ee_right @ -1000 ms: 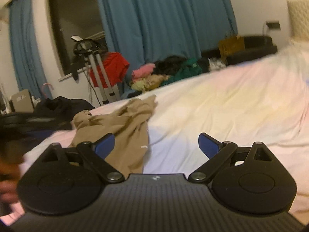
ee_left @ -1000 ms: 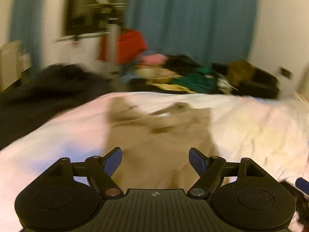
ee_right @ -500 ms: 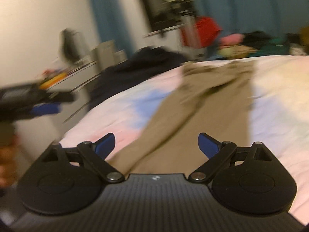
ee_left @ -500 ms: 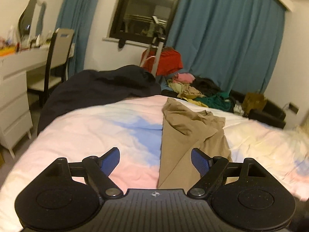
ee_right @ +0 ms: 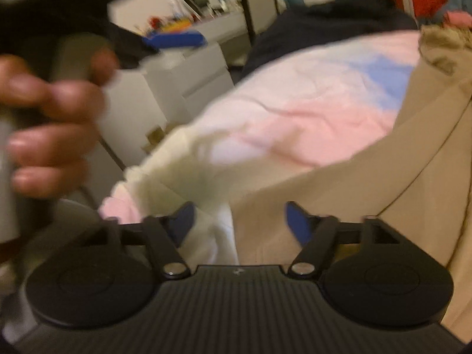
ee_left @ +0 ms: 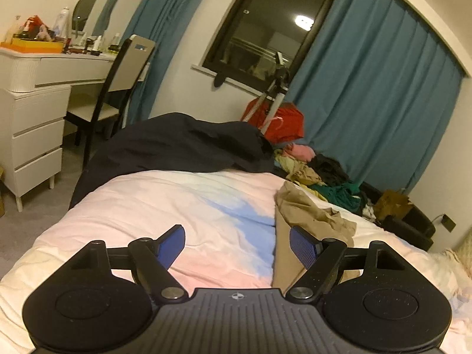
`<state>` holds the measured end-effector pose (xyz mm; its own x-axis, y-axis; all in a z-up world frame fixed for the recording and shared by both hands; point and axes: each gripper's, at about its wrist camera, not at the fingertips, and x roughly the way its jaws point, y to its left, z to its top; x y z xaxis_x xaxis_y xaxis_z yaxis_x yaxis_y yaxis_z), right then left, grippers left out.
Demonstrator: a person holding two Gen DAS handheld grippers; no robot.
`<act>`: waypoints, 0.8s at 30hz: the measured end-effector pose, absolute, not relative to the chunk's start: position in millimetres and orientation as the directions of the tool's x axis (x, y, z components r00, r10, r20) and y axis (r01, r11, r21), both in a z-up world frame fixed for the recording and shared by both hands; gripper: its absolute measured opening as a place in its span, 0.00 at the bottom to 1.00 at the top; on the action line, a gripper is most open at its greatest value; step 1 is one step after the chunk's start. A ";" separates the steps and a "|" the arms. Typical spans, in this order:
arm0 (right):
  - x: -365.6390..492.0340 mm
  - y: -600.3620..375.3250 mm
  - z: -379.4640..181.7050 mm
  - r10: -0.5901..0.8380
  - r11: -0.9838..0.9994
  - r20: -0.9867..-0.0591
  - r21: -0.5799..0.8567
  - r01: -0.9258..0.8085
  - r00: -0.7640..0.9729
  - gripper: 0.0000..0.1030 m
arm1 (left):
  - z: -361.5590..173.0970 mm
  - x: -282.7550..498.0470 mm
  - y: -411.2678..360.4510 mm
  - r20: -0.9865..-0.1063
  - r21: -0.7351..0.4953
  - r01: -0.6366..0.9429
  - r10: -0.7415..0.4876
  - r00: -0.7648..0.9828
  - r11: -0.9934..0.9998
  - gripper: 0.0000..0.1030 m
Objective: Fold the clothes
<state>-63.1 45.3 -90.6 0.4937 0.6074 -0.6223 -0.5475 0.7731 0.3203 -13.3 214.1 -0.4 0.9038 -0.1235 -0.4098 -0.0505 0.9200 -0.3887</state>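
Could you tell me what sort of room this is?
Most likely a bedroom: a bed with a pastel pink-and-blue duvet, a white dressing table with drawers and a mirror, and a tan garment laid out for folding.

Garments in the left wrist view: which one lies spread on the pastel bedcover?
The tan garment, by the open left gripper; the dark garment drapes the bed's far end.

Tan trousers [ee_left: 298,206] lie on a pink, blue and cream duvet [ee_left: 177,206].
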 end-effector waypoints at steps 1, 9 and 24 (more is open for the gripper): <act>-60.4 48.4 -92.4 0.588 0.787 -0.636 0.310 -0.533 0.499 0.49 | -0.8 -12.6 214.7 -0.412 -0.393 -0.052 -0.125 0.903 0.918 0.78; -89.7 34.2 -68.6 0.537 0.829 -0.580 0.228 -0.510 0.613 0.10 | -3.9 -8.1 202.9 -0.431 -0.374 -0.020 -0.154 0.889 0.927 0.78; -169.5 -76.4 -63.6 0.446 0.884 -0.525 0.387 -0.263 0.725 0.08 | -35.8 -7.0 104.6 -0.560 -0.310 0.312 -0.438 0.703 0.898 0.69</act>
<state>-169.5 -76.4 -63.6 0.7252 0.4456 -0.5249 -0.2633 0.8839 0.3866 -7.0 104.6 -35.8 0.7035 -0.4379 -0.5598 0.3123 0.8980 -0.3101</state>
